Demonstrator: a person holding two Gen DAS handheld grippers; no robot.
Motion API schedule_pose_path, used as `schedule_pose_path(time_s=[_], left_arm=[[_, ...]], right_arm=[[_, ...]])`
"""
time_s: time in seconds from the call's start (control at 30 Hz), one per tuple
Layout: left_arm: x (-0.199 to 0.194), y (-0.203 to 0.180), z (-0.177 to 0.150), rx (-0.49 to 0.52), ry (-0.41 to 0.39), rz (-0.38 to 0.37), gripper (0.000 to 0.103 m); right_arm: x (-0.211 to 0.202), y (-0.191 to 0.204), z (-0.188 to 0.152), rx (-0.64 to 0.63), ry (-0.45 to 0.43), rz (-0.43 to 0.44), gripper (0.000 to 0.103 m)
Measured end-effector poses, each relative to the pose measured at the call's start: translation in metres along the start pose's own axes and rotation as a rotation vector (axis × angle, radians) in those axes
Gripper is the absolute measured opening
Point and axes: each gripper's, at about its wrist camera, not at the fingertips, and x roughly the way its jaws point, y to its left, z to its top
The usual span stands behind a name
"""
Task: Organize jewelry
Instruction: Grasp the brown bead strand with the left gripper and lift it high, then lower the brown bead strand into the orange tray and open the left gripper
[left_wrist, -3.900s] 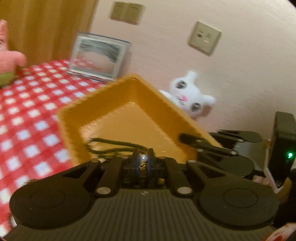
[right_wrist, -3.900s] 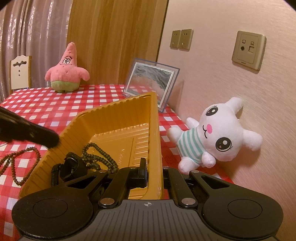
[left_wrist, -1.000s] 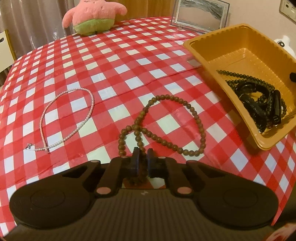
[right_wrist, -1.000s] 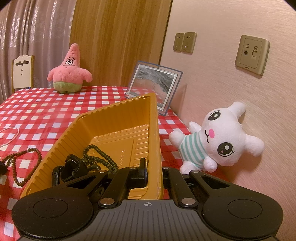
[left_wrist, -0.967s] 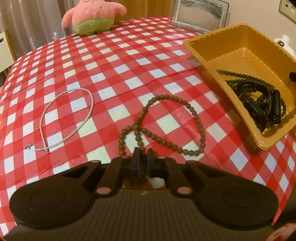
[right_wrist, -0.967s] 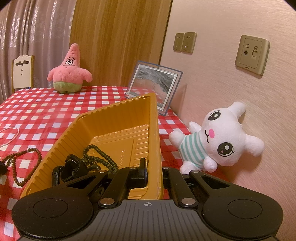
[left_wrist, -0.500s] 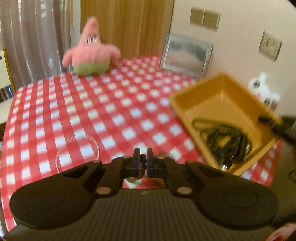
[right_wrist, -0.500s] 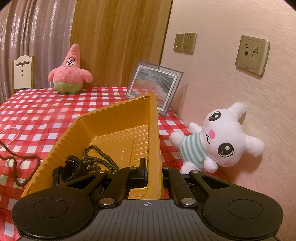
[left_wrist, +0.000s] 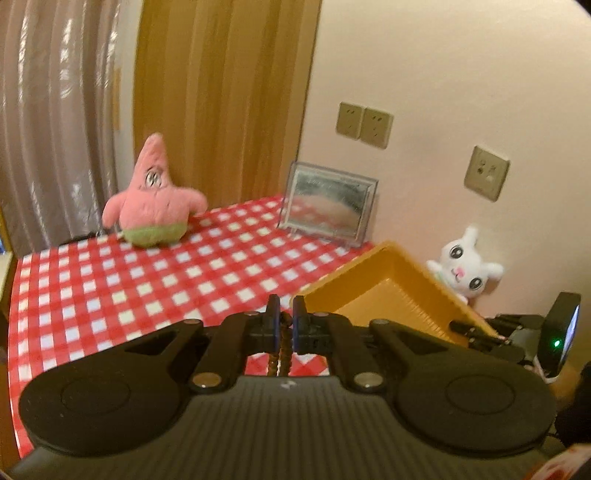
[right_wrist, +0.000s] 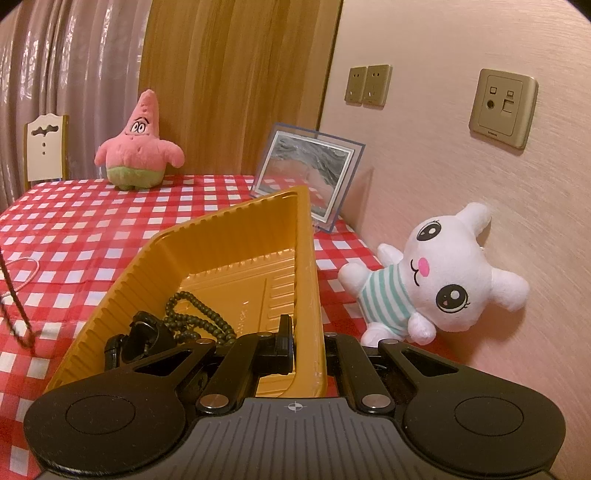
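My right gripper (right_wrist: 303, 341) pinches the ribbed yellow plastic tray's (right_wrist: 236, 236) near wall; dark green bead strand (right_wrist: 199, 319) lies inside.

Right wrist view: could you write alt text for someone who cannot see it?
The right gripper is clamped on the wall of a yellow tray holding dark bead strings, on a red checked tablecloth. A white plush leans against the wall.
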Motion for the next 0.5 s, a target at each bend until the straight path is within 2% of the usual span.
schedule_pose_path(time_s=[0.2, 0.5], left_arm=[[-0.003, -0.017, 0.022, 0.029, -0.042, -0.031, 0.005], [0.008, -0.057, 0.058, 0.077, -0.121, -0.16, 0.005]], right_arm=[[0.0, 0.0, 0.0, 0.003, -0.001, 0.001, 0.004], [0.001, 0.002, 0.002, 0.01, -0.004, 0.003, 0.004]])
